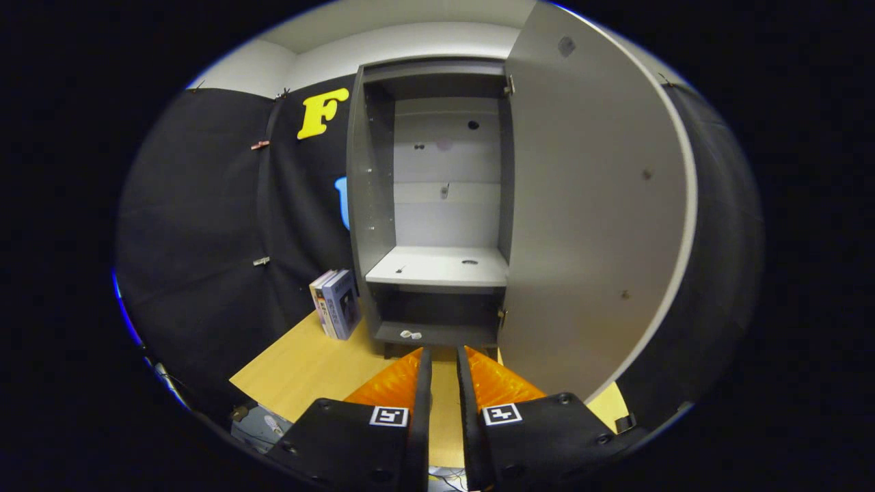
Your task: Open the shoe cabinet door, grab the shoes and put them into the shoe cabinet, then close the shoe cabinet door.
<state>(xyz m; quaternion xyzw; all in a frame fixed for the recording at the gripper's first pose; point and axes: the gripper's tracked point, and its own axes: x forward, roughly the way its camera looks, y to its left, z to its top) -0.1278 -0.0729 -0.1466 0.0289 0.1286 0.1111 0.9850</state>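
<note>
The grey shoe cabinet (372, 198) stands on the wooden table, just beyond my fingers. Its door (588, 205) is swung wide open to the right and reaches close to the right finger. Inside, a pale shelf (441, 268) lies bare at mid height, and a small clear item (410, 335) rests on the bottom board. My gripper (443, 354) points at the cabinet's foot. Its fingers stand nearly together with a narrow gap, and nothing is between them.
Two boxes (336, 303) lean upright against the cabinet's left side. The wooden table top (307, 372) stretches from the fingers toward the left, ending at a front-left edge. Black cloth walls close the booth on the left and behind.
</note>
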